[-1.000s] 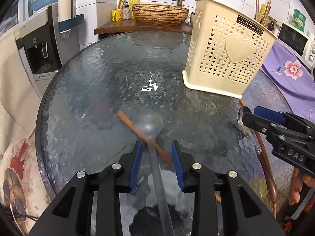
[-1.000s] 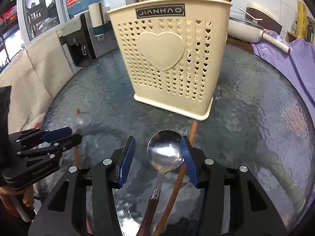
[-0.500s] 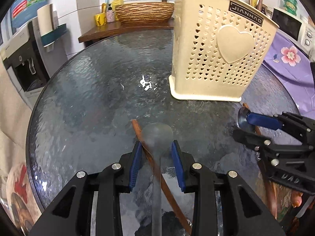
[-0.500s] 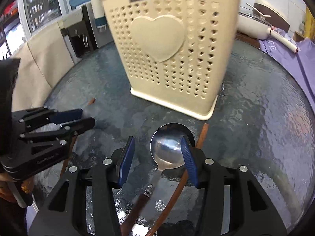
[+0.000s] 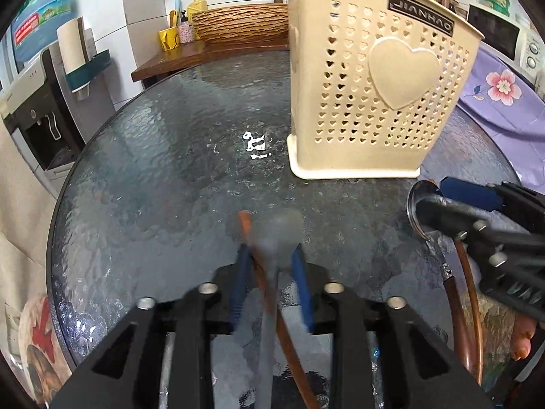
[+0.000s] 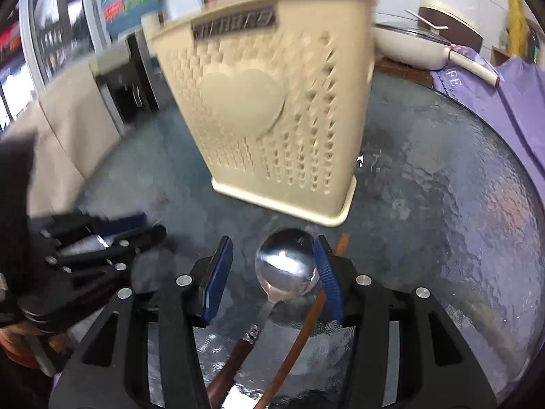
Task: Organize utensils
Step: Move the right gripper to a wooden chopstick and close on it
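Note:
A cream perforated basket (image 5: 374, 102) (image 6: 272, 119) stands on the round glass table (image 5: 153, 187), with utensil handles sticking out of its top. My left gripper (image 5: 272, 266) (image 6: 153, 226) is closing; its pads touch a grey translucent spoon (image 5: 282, 228) and a brown chopstick (image 5: 245, 221) lying side by side between them. My right gripper (image 6: 272, 272) (image 5: 431, 196) is opening around the bowl of a metal spoon (image 6: 286, 262) (image 5: 414, 204) with a brown handle. Only its right pad is near the bowl's edge. Another brown chopstick (image 6: 306, 323) lies beside that spoon.
Behind the table is a wooden counter with a woven basin (image 5: 238, 24) and small bottles. A water dispenser (image 5: 44, 102) stands at the left. A purple flowered cloth (image 5: 500, 85) and a microwave are at the right. A white pan (image 6: 419, 47) sits beyond the table.
The left jaws have narrowed onto the grey spoon and chopstick, and that gripper has drifted toward the basket. The right jaws have widened around the metal spoon's bowl, and that view has tilted.

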The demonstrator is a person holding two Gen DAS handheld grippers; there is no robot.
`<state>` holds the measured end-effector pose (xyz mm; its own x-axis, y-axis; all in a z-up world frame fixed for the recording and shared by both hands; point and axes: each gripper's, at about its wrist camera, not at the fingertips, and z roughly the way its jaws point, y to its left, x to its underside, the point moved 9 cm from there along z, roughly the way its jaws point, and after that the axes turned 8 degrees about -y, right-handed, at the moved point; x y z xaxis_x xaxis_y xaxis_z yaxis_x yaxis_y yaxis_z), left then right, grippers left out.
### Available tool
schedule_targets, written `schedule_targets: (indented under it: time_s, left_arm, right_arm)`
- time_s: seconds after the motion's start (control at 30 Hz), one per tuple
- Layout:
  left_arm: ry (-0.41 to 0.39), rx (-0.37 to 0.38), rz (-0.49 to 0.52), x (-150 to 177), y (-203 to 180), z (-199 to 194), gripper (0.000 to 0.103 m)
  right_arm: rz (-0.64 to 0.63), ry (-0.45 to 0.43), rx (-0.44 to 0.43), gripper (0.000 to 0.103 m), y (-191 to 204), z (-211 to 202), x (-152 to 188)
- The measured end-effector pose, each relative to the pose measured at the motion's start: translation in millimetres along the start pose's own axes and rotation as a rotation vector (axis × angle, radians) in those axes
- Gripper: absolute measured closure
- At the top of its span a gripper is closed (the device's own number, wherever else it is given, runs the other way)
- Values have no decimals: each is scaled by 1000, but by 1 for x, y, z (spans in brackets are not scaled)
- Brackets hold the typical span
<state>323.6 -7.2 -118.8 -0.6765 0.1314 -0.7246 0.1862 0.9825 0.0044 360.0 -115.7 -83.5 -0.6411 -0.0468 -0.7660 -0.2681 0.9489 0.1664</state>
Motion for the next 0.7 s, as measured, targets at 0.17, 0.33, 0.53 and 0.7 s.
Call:
schedule_targets:
  time_s: [0.17, 0.33, 0.53, 0.7]
  left_arm:
    - [-7, 19, -32, -3, 5, -2, 92]
    - [-23, 32, -73, -6, 9, -7, 94]
    - [-24, 84, -220, -4, 37, -14, 95]
    - [-12, 51, -239, 2, 53, -11, 95]
  right_arm:
    - [-4, 50, 18, 34, -2, 9, 8]
    - [-57, 63, 43, 44, 3, 14, 13]
    - [-5, 29, 18, 44, -3, 4, 10]
    - [14, -3, 47, 44, -12, -13, 7]
